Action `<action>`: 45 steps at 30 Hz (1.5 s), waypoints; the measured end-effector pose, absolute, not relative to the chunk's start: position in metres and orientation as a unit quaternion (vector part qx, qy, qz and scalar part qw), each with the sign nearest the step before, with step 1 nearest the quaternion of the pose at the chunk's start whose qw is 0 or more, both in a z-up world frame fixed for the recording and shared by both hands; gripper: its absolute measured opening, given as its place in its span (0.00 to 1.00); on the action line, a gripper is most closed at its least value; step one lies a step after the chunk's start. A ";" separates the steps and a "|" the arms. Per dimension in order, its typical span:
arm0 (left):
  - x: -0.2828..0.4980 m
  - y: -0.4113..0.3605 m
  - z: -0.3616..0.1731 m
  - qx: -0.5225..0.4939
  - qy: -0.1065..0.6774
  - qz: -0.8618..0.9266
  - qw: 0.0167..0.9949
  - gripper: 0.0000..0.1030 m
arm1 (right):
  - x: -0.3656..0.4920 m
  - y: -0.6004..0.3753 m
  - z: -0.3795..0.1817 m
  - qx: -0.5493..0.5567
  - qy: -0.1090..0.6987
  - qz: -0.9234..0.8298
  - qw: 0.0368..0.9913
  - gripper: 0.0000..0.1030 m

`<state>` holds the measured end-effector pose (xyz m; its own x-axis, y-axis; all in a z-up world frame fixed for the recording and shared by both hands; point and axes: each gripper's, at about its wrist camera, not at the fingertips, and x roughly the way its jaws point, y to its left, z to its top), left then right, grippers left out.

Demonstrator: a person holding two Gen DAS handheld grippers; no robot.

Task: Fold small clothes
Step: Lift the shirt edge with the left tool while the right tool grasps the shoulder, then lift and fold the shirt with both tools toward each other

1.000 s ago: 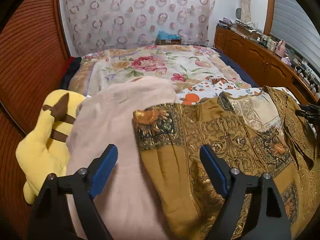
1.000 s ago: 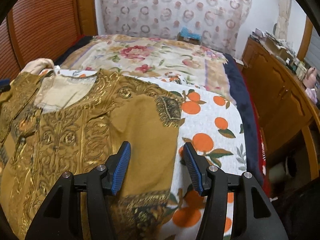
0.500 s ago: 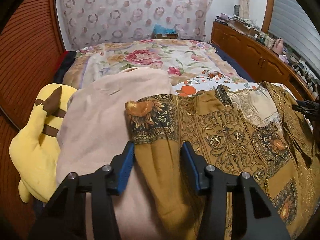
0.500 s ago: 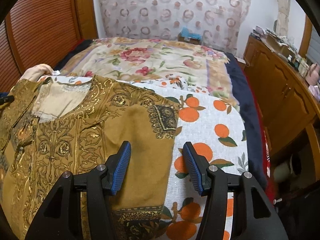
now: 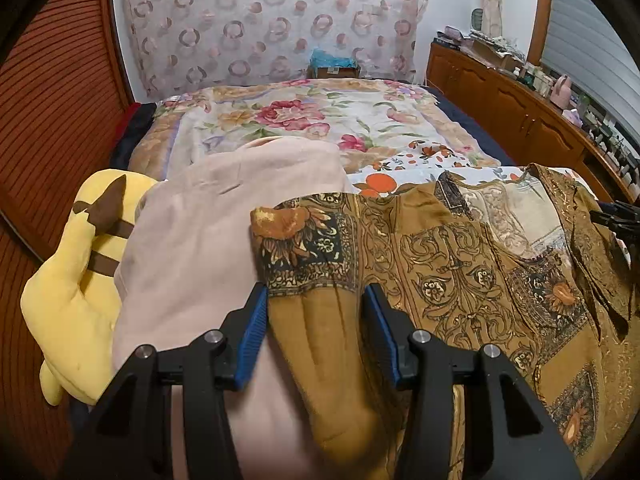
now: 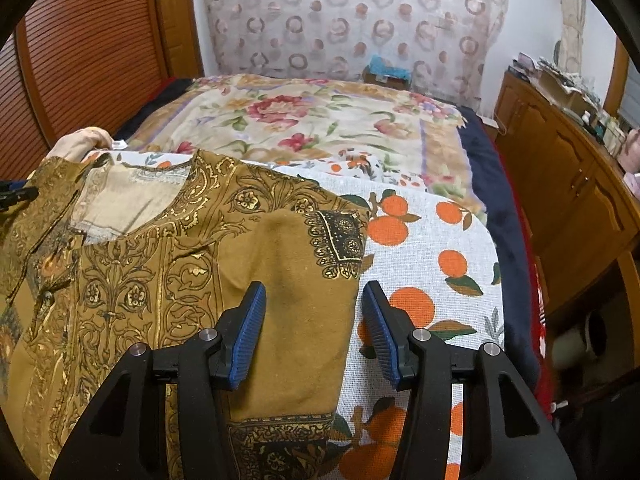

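Observation:
A mustard-brown patterned shirt (image 5: 460, 276) lies spread on the bed, its neck opening facing away; it also shows in the right wrist view (image 6: 132, 280). My left gripper (image 5: 314, 320) has its jaws partly closed around the shirt's left sleeve (image 5: 312, 312), whose fabric bunches up between the blue pads. My right gripper (image 6: 312, 320) is open over the shirt's right sleeve (image 6: 296, 280), with the sleeve's edge lying between the pads.
A pink garment (image 5: 208, 248) and a yellow plush toy (image 5: 76, 288) lie left of the shirt. An orange-print cloth (image 6: 432, 264) covers the bed under the shirt, a floral blanket (image 5: 296, 120) beyond. Wooden cabinets (image 6: 568, 200) stand to the right.
My left gripper moved forward over the left sleeve and narrowed from wide open, so the fabric bunches between its pads. My right gripper stayed open and shifted slightly along the right sleeve.

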<state>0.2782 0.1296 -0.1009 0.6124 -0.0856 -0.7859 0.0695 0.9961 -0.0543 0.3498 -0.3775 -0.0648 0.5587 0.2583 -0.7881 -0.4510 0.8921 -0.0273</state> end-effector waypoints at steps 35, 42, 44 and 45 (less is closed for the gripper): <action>0.088 0.098 -0.017 -0.022 0.287 -0.088 0.954 0.03 | 0.182 -0.399 0.031 -0.092 0.282 0.247 0.923 0.02; 0.026 0.099 -0.042 -0.047 0.308 -0.086 0.946 0.03 | 0.119 -0.430 0.015 -0.055 0.303 0.244 0.920 0.02; 0.010 0.097 -0.051 -0.053 0.321 -0.087 0.942 0.03 | 0.103 -0.439 0.008 -0.041 0.317 0.243 0.916 0.02; 0.004 0.097 -0.055 -0.055 0.325 -0.089 0.940 0.03 | 0.092 -0.444 0.004 -0.036 0.325 0.239 0.914 0.02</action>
<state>0.0041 0.0971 -0.0549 0.7725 -0.2032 -0.6016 0.1322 0.9781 -0.1607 0.0922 -0.4440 0.0041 0.6747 0.4127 -0.6119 -0.4597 0.8836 0.0891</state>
